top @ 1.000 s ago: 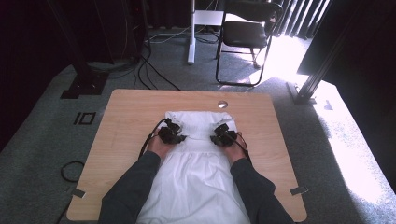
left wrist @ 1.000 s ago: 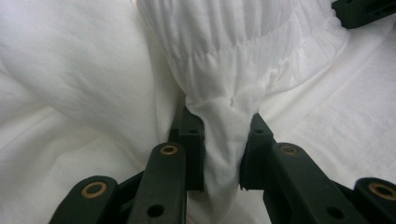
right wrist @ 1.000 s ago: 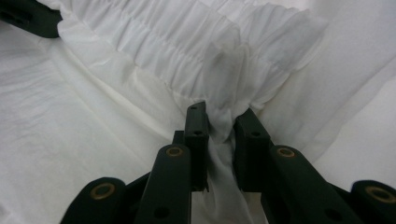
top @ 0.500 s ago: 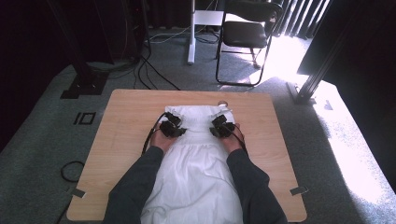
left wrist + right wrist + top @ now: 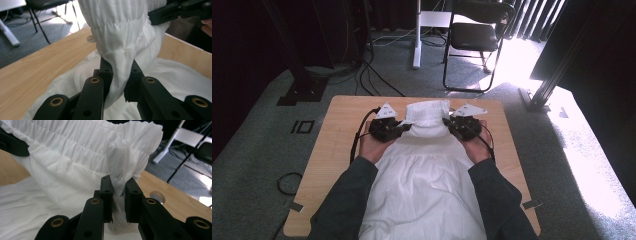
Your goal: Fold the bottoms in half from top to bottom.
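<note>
A white garment (image 5: 427, 185) lies along the wooden table (image 5: 337, 135), its skirt part running toward the person. Its gathered elastic band (image 5: 428, 112) is raised near the far edge, stretched between the two grippers. My left gripper (image 5: 404, 127) is shut on the band's left end; in the left gripper view the jaws (image 5: 119, 67) pinch a fold of the ribbed cloth (image 5: 117, 25). On the band's right end my right gripper (image 5: 449, 124) is shut, and its jaws (image 5: 119, 187) clamp the cloth (image 5: 75, 150). Each gripper view also catches the other gripper (image 5: 175, 10) (image 5: 12, 143) across the band.
A small round cap (image 5: 157, 196) is set in the tabletop near the far edge, just right of the right gripper. Beyond the table stand a black folding chair (image 5: 474, 35) and a white post (image 5: 416, 35). Cables (image 5: 377, 82) trail on the grey carpet.
Both hands have moved away from the person toward the far edge, carrying the gathered band with them and lifting it off the table.
</note>
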The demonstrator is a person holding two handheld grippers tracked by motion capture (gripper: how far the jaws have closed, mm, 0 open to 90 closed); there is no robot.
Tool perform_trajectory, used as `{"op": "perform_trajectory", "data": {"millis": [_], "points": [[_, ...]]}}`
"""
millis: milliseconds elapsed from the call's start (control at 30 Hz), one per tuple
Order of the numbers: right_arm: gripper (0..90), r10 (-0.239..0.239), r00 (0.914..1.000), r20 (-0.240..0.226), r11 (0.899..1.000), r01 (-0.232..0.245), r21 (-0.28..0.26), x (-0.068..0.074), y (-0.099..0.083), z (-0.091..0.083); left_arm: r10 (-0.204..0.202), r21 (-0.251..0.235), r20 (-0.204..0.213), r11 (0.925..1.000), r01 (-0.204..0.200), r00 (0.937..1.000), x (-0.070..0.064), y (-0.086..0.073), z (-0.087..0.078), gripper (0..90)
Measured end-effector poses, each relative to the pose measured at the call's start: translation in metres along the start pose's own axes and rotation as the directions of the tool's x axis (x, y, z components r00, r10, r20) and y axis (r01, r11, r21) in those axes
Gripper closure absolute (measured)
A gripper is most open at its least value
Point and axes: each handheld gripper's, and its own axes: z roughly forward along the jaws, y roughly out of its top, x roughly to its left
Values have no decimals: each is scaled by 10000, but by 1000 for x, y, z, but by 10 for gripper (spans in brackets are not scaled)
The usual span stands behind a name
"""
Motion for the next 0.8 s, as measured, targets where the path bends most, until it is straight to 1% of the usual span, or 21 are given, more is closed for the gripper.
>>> {"op": "perform_trajectory", "data": {"millis": [33,67,100,167,233,267,333,367,400,433,467,500,533,567,600,633,667,700,733,767,800], "points": [[793,-57,10000,-47,10000,57,-64,2,0,-5,76,-61,80,10000,-75,9999,-5,-1,-7,809],[792,-216,9997,-100,9997,215,-134,7,-1,-12,134,-57,130,9999,-133,9998,-9,-3,-10,809],[792,-314,9994,-130,9994,312,-151,10,-3,-16,77,-20,262,10000,-77,9996,-14,-7,-14,808],[792,-455,9986,-264,9990,454,-41,20,-12,-25,96,136,392,9999,-102,9992,-22,-18,-17,807],[791,-543,9976,-435,9984,550,162,27,-23,-29,-57,419,669,9991,29,9977,-29,-34,-16,806],[791,-523,9971,-546,9982,538,267,30,-30,-30,-78,624,679,9980,36,9977,-33,-43,-15,804],[790,-575,9952,-786,9957,629,682,39,-46,-29,-301,1056,843,9942,211,9960,-38,-60,-11,801],[790,-577,9945,-876,9945,649,819,42,-53,-28,-341,1405,814,9898,224,9961,-42,-73,-7,799],[789,-580,9926,-1067,9908,703,1154,47,-65,-24,-537,1715,945,9845,369,9941,-43,-83,-3,798],[789,-591,9913,-1172,9862,762,1469,52,-75,-20,-622,2058,1027,9778,400,9928,-45,-94,2,797],[789,-499,9902,-1302,9819,725,1753,56,-86,-15,-737,2353,1038,9708,475,9919,-46,-104,7,796],[788,-507,9876,-1483,9750,811,2067,59,-96,-10,-855,2606,1147,9640,531,9897,-47,-114,12,794],[788,-400,9867,-1573,9692,766,2339,62,-105,-5,-880,2873,1163,9565,513,9893,-48,-122,16,792],[788,-241,9856,-1673,9652,665,2528,64,-114,-2,-745,3114,1057,9495,381,9916,-50,-131,21,790],[786,9,9834,-1812,9587,507,2798,66,-123,4,-687,3271,1087,9445,296,9917,-50,-136,24,788],[784,120,9825,-1861,9541,445,2962,67,-127,6,-683,3437,1109,9387,262,9915,-50,-142,28,787],[781,243,9825,-1845,9476,362,3174,69,-132,10,-624,3538,1062,9351,209,9924,-50,-146,31,785],[779,297,9820,-1868,9433,343,3303,70,-136,13,-584,3349,1148,9421,167,9917,-48,-149,32,784],[778,332,9827,-1820,9414,304,3358,70,-138,16,-695,3330,1258,9426,239,9896,-45,-149,33,785],[776,402,9828,-1805,9408,236,3380,70,-138,17,-710,3354,1238,9417,256,9898,-42,-149,33,785],[775,437,9826,-1804,9400,207,3405,70,-138,19,-605,3337,1184,9425,177,9911,-40,-148,34,786]]}}
